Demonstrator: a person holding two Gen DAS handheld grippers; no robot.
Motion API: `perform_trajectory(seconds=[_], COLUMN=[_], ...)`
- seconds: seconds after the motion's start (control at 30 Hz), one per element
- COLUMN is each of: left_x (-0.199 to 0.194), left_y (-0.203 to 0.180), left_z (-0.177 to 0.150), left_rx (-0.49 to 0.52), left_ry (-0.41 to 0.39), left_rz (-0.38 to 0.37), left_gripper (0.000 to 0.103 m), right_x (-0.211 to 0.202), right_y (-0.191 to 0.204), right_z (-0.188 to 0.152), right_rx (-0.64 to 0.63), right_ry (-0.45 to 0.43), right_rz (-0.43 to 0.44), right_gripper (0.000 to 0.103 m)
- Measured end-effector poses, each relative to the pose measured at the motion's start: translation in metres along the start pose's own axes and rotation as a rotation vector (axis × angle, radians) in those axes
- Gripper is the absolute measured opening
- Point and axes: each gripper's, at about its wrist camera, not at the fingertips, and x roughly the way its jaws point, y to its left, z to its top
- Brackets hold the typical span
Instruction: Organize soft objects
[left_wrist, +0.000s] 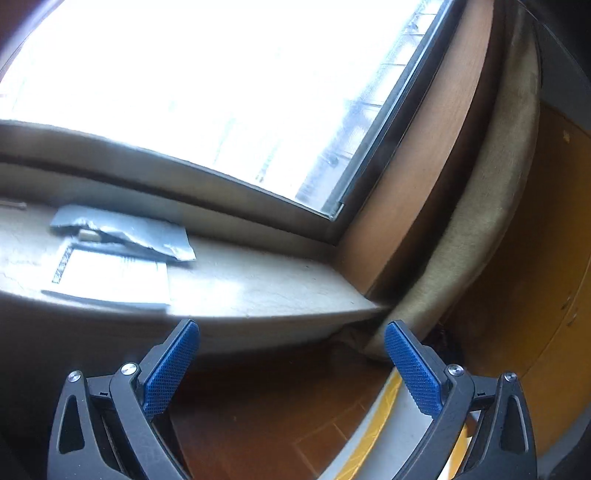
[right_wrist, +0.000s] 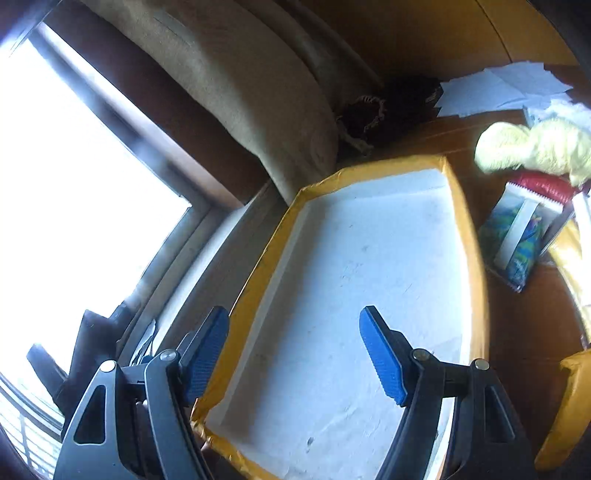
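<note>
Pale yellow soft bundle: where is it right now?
In the right wrist view, the pale yellow soft bundle lies at the upper right on the wooden surface, beyond the tray's far right corner, just above a red-topped packet.

Your left black two-finger gripper with blue ribbed pads (left_wrist: 291, 328) has its jaws spread wide, with nothing between them. Your right black gripper with the same blue pads (right_wrist: 294, 314) is likewise spread apart and holds nothing, its fingers pointing forward.
</note>
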Motion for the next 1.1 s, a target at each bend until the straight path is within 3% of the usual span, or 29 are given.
perform_trajectory(seconds=[0.07, 0.17, 0.23, 0.3, 0.37, 0.47, 0.5, 0.57, 0.73, 0.87, 1.1], left_x=[0.007, -0.002, -0.030, -0.058, -0.071, -0.070, -0.068, -0.067, -0.069, -0.085, -0.082], left_y=[-0.012, -0.047, -0.071, -0.096, -0.115, -0.140, -0.151, -0.163, -0.186, -0.181, -0.164], left_z=[-0.005, -0.016, -0.023, -0.030, -0.039, -0.065, -0.076, -0.094, -0.123, -0.142, -0.142], left_rx=[0.092, 0.310, 0.407, 0.459, 0.480, 0.539, 0.567, 0.590, 0.651, 0.727, 0.797], left_ry=[-0.010, -0.032, -0.098, -0.099, 0.001, 0.332, 0.447, 0.574, 0.614, 0.629, 0.655], left_rz=[0.052, 0.099, 0.052, -0.057, -0.179, -0.414, -0.468, -0.525, -0.507, -0.488, -0.509], left_gripper=[0.102, 0.102, 0.102, 0.102, 0.102, 0.102, 0.102, 0.102, 0.102, 0.102, 0.102], right_x=[-0.002, -0.025, -0.049, -0.077, -0.105, -0.140, -0.149, -0.166, -0.196, -0.199, -0.197], right_y=[0.003, 0.005, -0.005, -0.018, -0.030, -0.052, -0.059, -0.070, -0.087, -0.090, -0.094], right_z=[-0.004, -0.015, -0.022, -0.029, -0.034, -0.042, -0.046, -0.051, -0.056, -0.062, -0.072], right_rx=[-0.024, -0.065, -0.066, -0.069, -0.093, -0.112, -0.108, -0.082, -0.109, -0.112, -0.093], right_ry=[0.003, 0.001, 0.013, 0.014, -0.007, -0.052, -0.060, -0.074, -0.094, -0.095, -0.092], right_rz=[-0.001, 0.015, 0.042, 0.024, -0.036, -0.134, -0.147, -0.166, -0.226, -0.291, -0.334], right_gripper=[0.073, 0.073, 0.073, 0.073, 0.073, 0.073, 0.073, 0.073, 0.073, 0.073, 0.073])
